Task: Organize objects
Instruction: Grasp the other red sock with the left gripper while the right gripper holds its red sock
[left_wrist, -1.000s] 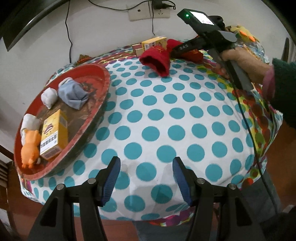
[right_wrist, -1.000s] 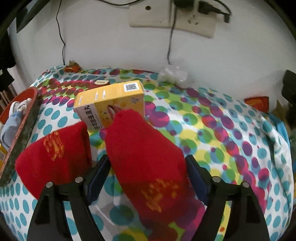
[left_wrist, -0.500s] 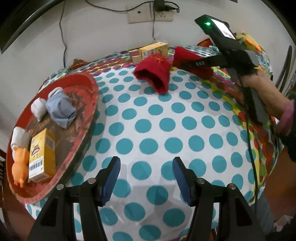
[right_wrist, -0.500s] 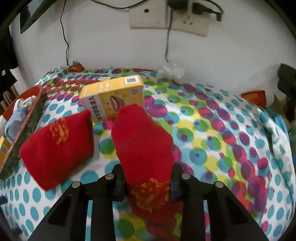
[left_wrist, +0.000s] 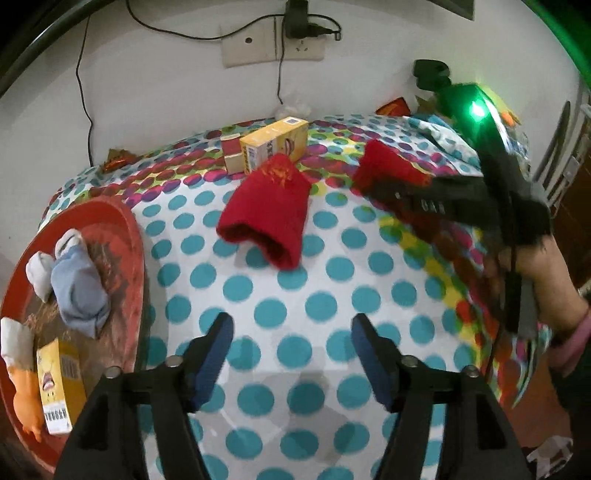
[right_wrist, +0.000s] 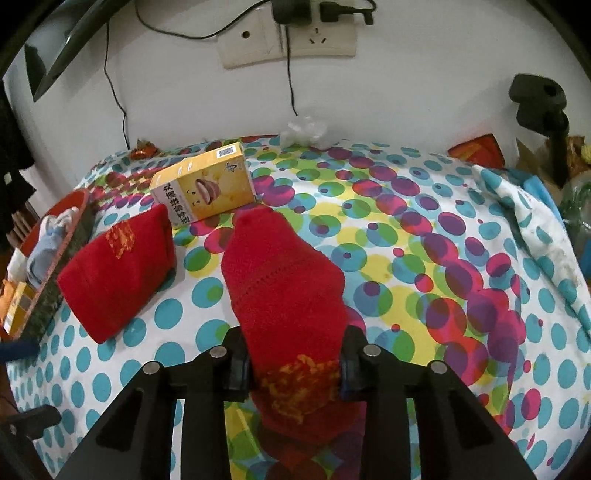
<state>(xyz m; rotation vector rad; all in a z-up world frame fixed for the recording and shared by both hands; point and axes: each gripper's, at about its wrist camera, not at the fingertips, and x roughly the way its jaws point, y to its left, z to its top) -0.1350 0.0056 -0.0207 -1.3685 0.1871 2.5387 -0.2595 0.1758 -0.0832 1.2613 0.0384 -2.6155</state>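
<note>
right tool: pinching red sock, jaws opening | left tool: spread and opening, nothing between, over bare desk | red tray: at desk's left edge

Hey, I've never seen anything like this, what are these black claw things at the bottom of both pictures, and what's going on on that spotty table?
There is no robot here. A person holds a hand tool with two fingers in each hand, and a wide-angle camera on each tool looks forward along those fingers.

The left camera shows the left gripper over the dotted tablecloth; its jaws are opening with nothing between them. Across the table it also sees the person's right hand holding the other tool.

The right camera shows the right gripper pinching a red sock. Its jaws are easing slightly, yet the pads press on the cloth.

Also on the table: a second red sock, a yellow box with a small red box beside it, and a red tray with rolled socks, another yellow box and an orange toy.
</note>
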